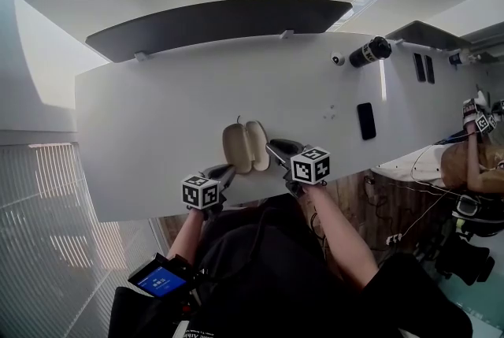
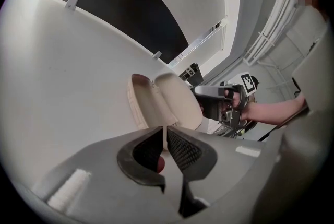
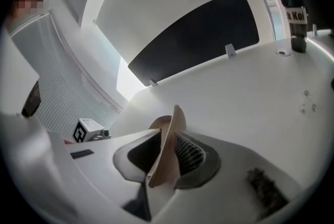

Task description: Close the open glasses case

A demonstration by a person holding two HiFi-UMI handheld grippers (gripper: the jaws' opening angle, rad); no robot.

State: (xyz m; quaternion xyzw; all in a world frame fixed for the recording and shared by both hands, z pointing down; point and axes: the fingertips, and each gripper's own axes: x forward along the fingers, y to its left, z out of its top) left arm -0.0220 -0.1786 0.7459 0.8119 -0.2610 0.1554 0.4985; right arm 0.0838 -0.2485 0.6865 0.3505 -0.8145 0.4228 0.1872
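A beige glasses case (image 1: 245, 146) lies open on the white table (image 1: 157, 116), near its front edge, with both halves spread side by side. My right gripper (image 1: 273, 147) is shut on the rim of the case's right half; in the right gripper view that half (image 3: 170, 131) stands on edge between the jaws (image 3: 168, 149). My left gripper (image 1: 226, 170) sits at the near left end of the case, jaws closed to a thin slit with nothing in them (image 2: 165, 137). The left gripper view shows the case (image 2: 159, 100) just beyond the tips and the right gripper (image 2: 216, 100) at its far side.
A black phone (image 1: 366, 120) lies to the right of the case. A black bottle (image 1: 370, 51) and a small white round object (image 1: 337, 59) stand at the back right. A dark panel (image 1: 220, 20) runs behind the table. Another person (image 1: 472, 163) is at the far right.
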